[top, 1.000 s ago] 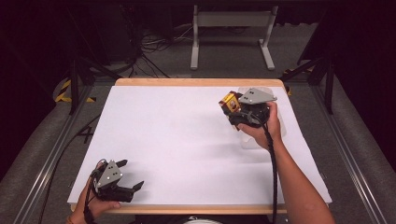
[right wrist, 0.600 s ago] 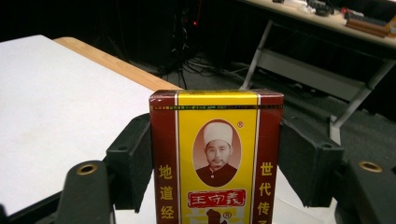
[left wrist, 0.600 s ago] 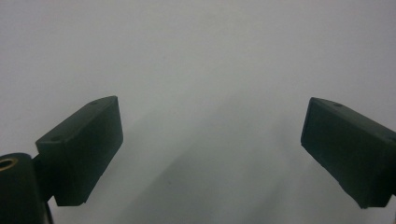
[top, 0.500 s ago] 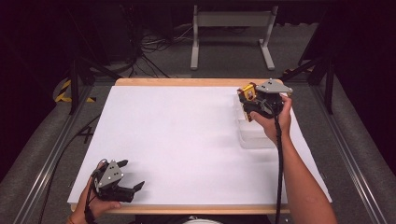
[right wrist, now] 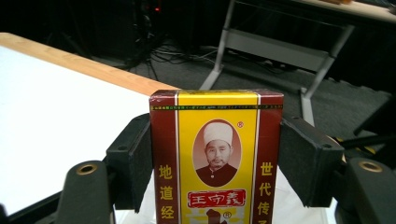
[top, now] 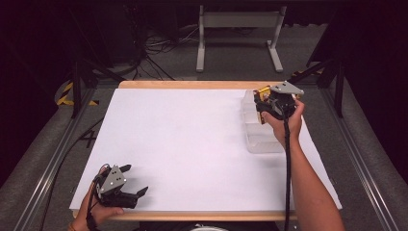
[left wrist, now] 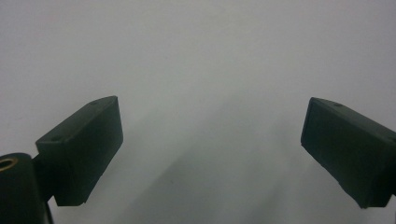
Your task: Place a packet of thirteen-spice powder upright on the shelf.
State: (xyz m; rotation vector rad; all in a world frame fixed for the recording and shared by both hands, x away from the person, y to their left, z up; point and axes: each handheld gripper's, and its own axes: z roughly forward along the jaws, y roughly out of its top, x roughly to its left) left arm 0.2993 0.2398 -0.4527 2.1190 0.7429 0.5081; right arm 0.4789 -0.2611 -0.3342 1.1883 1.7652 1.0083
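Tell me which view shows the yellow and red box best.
The right gripper view: the box faces the camera up close, clamped between the right gripper's jaws, its print clear. The high view shows just a small yellow corner of it at the gripper, above the clear container. The left gripper view faces bare table.

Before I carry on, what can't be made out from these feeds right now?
- Box: its lower part is cut off by the bottom edge of the right gripper view; in the high view the right gripper and hand cover most of it.
- Clear container: too faint in the high view to tell if anything is inside.
- Left gripper: open over bare table; its own view is featureless white.
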